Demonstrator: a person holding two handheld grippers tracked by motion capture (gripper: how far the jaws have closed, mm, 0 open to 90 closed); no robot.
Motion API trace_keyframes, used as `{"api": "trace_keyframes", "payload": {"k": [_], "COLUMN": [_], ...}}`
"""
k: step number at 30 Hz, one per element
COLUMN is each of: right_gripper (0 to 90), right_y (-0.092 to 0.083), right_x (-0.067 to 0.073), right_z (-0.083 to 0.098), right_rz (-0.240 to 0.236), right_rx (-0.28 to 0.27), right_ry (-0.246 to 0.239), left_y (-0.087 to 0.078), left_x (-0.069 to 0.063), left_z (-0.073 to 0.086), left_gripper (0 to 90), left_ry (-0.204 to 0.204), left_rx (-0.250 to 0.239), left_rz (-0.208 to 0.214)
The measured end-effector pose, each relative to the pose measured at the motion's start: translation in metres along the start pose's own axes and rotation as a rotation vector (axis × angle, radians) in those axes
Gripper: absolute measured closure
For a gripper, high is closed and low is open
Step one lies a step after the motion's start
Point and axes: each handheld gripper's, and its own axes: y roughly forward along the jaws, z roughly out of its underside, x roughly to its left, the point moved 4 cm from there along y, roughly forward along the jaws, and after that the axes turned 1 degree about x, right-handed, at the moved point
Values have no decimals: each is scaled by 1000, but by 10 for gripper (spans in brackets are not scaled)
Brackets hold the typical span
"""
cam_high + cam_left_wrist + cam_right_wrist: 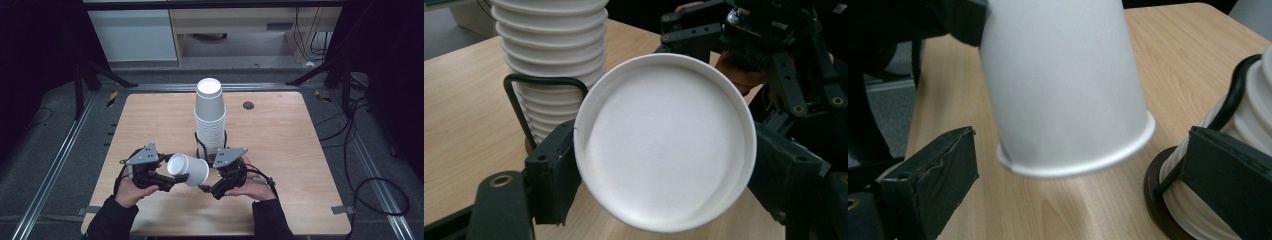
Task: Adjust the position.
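Pale wooden bench (280, 150), square-topped, carrying everything. At its middle, toward the near edge: tall stack of upturned white paper cups (210, 117) in a black wire holder (531, 97) on a dark round base (1160, 200).

Just in front of the stack, above the near edge: single white paper cup (188, 170), lying sideways in the air, base toward the left, rim toward the right.

Left gripper (167, 181): clamped on the single cup near its base, jaws pressing both sides, hand low and turned inward. Right gripper (206, 189): jaws spread wide, holding nothing, standing either side of the cup's rim end without touching, hand low at the near edge, angled toward the left one.

Likely very light, thin-walled, easily dented; smooth and a bit slippery. Best taken gently at the rolled rim or near the stiffer base, never squeezed hard mid-wall.
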Motion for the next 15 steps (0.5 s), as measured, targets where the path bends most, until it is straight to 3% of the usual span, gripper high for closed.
{"api": "trace_keyframes", "payload": {"k": [6,15], "right_gripper": [12,15], "right_y": [-2,4], "right_x": [-1,-4], "right_z": [5,5], "right_rz": [-18,-56], "right_rx": [-37,-87], "right_ry": [32,69], "left_y": [-3,1], "left_x": [4,-6], "left_z": [-1,-7], "left_gripper": [225,225], "left_ry": [-8,4], "left_rx": [-53,-95], "left_rz": [15,65]}}
